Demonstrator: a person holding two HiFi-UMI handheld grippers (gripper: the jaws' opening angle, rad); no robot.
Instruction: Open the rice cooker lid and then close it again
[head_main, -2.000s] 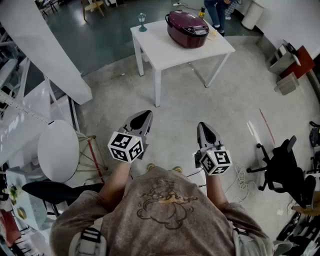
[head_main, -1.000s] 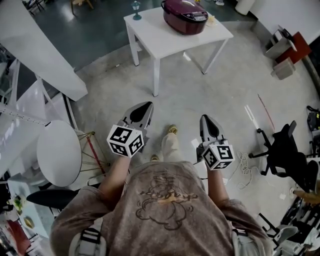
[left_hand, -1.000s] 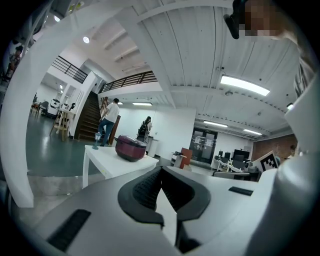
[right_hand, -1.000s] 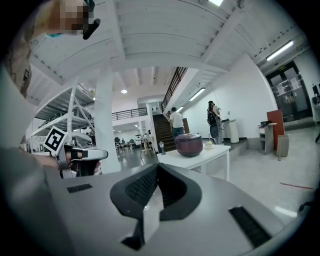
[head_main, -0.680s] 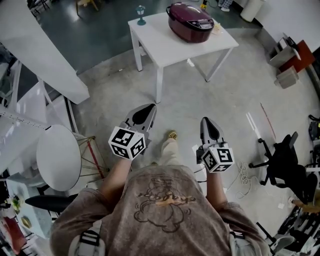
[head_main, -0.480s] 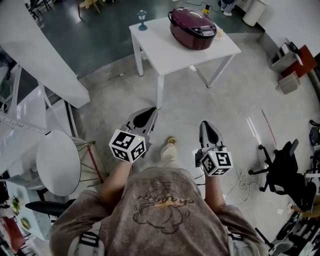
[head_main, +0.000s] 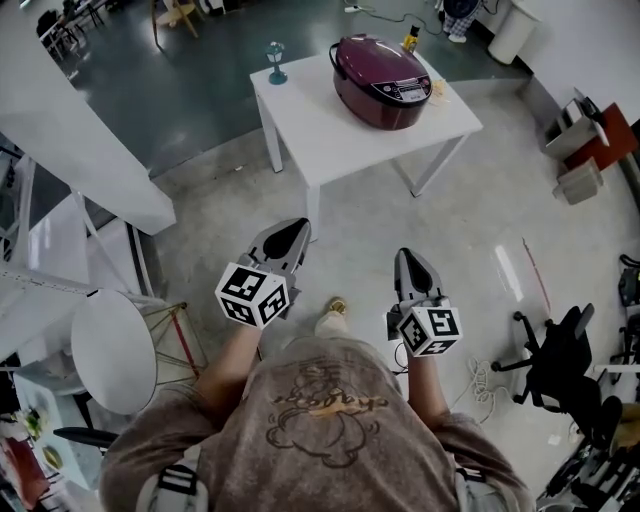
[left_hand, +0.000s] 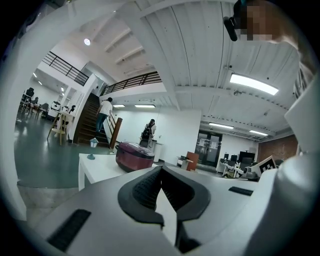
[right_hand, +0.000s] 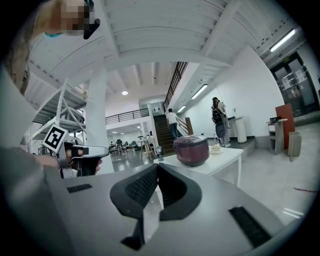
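A maroon rice cooker (head_main: 382, 69) with its lid down stands on a white table (head_main: 330, 120) ahead of me; it also shows as the rice cooker (left_hand: 134, 155) in the left gripper view and the rice cooker (right_hand: 193, 149) in the right gripper view. My left gripper (head_main: 289, 234) is held level over the floor, well short of the table, jaws shut and empty. My right gripper (head_main: 411, 262) is beside it, also shut with nothing in it. The left gripper (left_hand: 161, 170) and right gripper (right_hand: 158, 166) tips meet in their own views.
A small blue figurine (head_main: 275, 60) stands at the table's far left corner and a small plate of food (head_main: 439, 88) lies behind the cooker. A round white table (head_main: 112, 350) and white stair beam (head_main: 80, 140) are at left; an office chair (head_main: 560, 355) at right. People stand near a staircase (left_hand: 102, 117).
I have walked toward the white table with both grippers carried forward; the table and cooker appear larger and nearer. Both grippers stay shut.
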